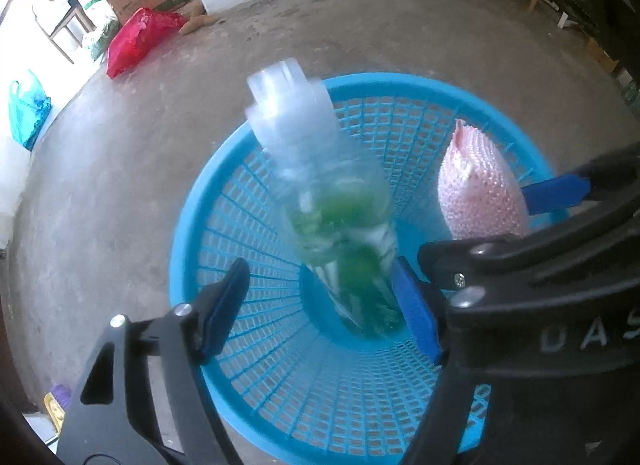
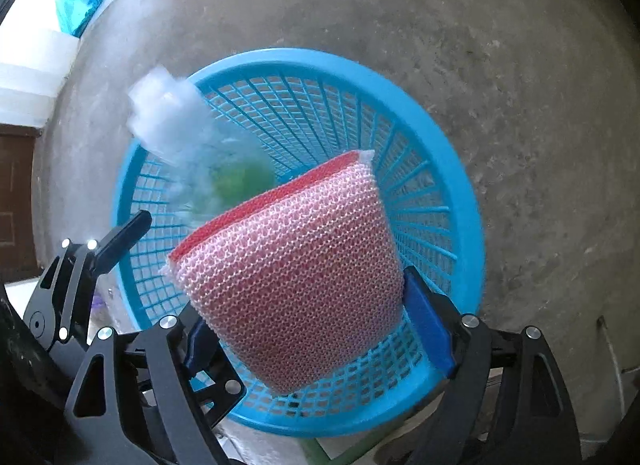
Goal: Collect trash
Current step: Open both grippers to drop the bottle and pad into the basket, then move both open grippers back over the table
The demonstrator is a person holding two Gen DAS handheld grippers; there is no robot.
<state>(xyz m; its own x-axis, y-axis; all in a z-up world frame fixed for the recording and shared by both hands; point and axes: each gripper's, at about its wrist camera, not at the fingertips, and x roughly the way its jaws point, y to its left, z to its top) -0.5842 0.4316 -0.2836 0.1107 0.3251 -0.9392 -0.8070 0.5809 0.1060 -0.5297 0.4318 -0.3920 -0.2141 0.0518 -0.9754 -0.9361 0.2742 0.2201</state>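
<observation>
Over the basket, my left gripper gapes wide beside the blurred bottle; my right gripper pinches the sponge.

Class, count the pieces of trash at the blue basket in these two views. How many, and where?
2. A clear plastic bottle dropping into the blue basket, and a pink mesh sponge gripped above it. None seen inside.
</observation>
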